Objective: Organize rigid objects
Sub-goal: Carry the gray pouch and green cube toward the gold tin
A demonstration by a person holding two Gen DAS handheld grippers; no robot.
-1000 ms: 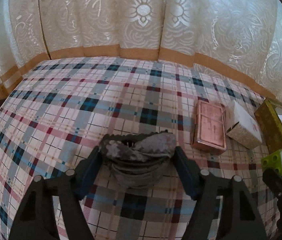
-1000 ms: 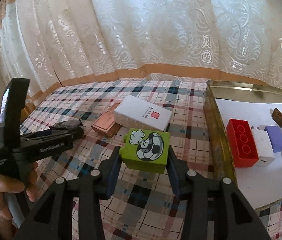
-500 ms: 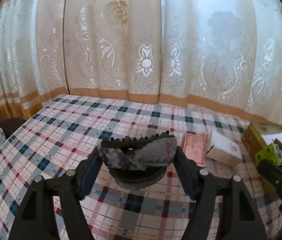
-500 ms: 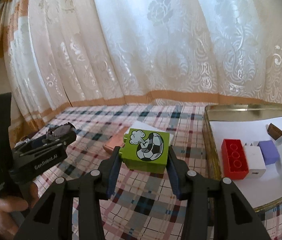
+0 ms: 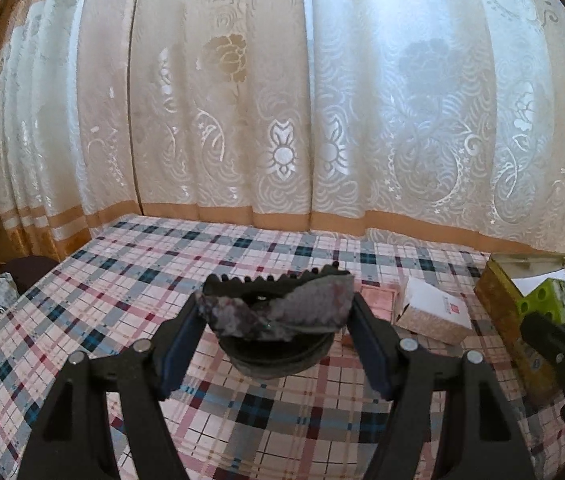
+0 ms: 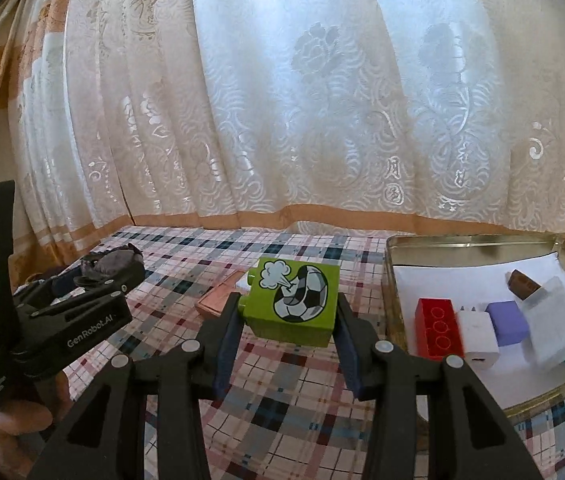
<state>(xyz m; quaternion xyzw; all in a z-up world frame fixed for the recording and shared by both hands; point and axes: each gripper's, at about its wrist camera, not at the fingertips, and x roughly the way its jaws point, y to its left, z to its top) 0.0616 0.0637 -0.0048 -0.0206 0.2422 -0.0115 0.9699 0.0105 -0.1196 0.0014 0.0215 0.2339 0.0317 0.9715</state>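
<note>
My left gripper (image 5: 276,320) is shut on a dark grey round object (image 5: 306,310) with a toothed rim and holds it above the plaid tablecloth (image 5: 122,280). My right gripper (image 6: 289,308) is shut on a green toy brick (image 6: 294,300) with a football picture, held in the air just left of the gold tin (image 6: 392,280). In the right wrist view the left gripper (image 6: 122,268) and the dark object (image 6: 112,260) show at the far left. The left wrist view has the green brick (image 5: 546,300) at its right edge, above the tin (image 5: 498,296).
In the tin lie a red brick (image 6: 438,328), a white charger (image 6: 478,338), a purple block (image 6: 508,322) and other small pieces. A white box (image 5: 434,312) and a flat copper-pink box (image 5: 376,300) lie on the cloth beside it. Lace curtains (image 5: 282,100) hang behind.
Both grippers have risen and tipped upward, so more curtain and less tablecloth shows. Each keeps its grip: the left on the dark object, the right on the green brick.
</note>
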